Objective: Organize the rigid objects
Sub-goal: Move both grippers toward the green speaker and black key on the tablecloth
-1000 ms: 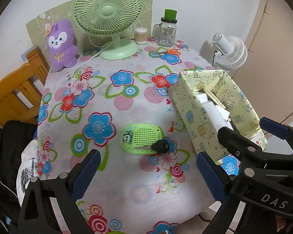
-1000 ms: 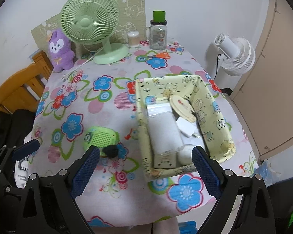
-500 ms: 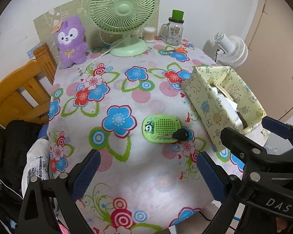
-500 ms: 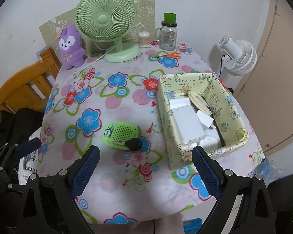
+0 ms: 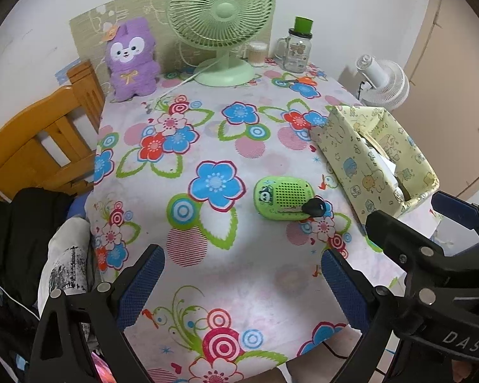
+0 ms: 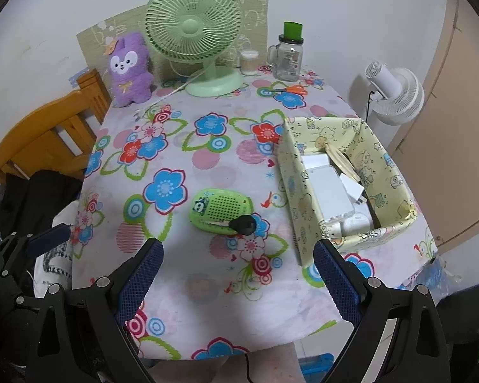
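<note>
The key (image 6: pixel 243 224) lies across the green case (image 6: pixel 221 210) beside the box (image 6: pixel 306 204), with bare cloth (image 6: pixel 207 274) under my two empty, wide-spread grippers (image 5: pixel 242 290) (image 6: pixel 238 282).

Both my wrist cameras look down and forward over the worktop (image 5: pixel 207 274) from its near edge, side by side, sharing the green speaker (image 5: pixel 282 196) (image 6: pixel 220 209).

A white wall (image 6: pixel 48 16) stands behind the tabletop (image 6: pixel 207 287), which has a cloth with bright flowers. A wooden chair (image 6: pixel 44 140) sits on the left, and a white fan (image 6: pixel 396 95) stands by a tan door (image 6: pixel 456 95) on the right.
</note>
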A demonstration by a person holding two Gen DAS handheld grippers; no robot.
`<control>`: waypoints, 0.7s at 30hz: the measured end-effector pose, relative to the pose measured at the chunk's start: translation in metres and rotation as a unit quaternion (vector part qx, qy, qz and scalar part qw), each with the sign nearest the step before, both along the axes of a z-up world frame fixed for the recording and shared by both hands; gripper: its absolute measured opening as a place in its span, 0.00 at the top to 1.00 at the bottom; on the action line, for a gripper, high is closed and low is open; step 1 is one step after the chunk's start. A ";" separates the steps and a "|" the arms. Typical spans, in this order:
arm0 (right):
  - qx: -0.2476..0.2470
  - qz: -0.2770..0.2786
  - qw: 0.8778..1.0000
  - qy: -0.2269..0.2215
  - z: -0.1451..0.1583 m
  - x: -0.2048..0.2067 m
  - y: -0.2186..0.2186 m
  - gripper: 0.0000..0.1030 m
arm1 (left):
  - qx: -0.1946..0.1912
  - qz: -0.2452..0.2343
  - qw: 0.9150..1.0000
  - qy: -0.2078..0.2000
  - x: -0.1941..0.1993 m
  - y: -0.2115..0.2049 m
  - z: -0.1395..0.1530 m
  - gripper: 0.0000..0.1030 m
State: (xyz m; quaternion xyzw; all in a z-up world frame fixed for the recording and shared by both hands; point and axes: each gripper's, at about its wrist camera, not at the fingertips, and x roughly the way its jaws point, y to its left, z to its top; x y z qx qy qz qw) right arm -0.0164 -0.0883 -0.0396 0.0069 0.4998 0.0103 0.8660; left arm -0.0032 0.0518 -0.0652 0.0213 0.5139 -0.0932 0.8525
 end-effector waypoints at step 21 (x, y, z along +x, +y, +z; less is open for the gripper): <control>0.010 0.086 0.996 0.002 -0.021 0.050 0.030 0.06 | 0.001 0.054 0.998 0.027 0.033 0.027 -0.025 0.03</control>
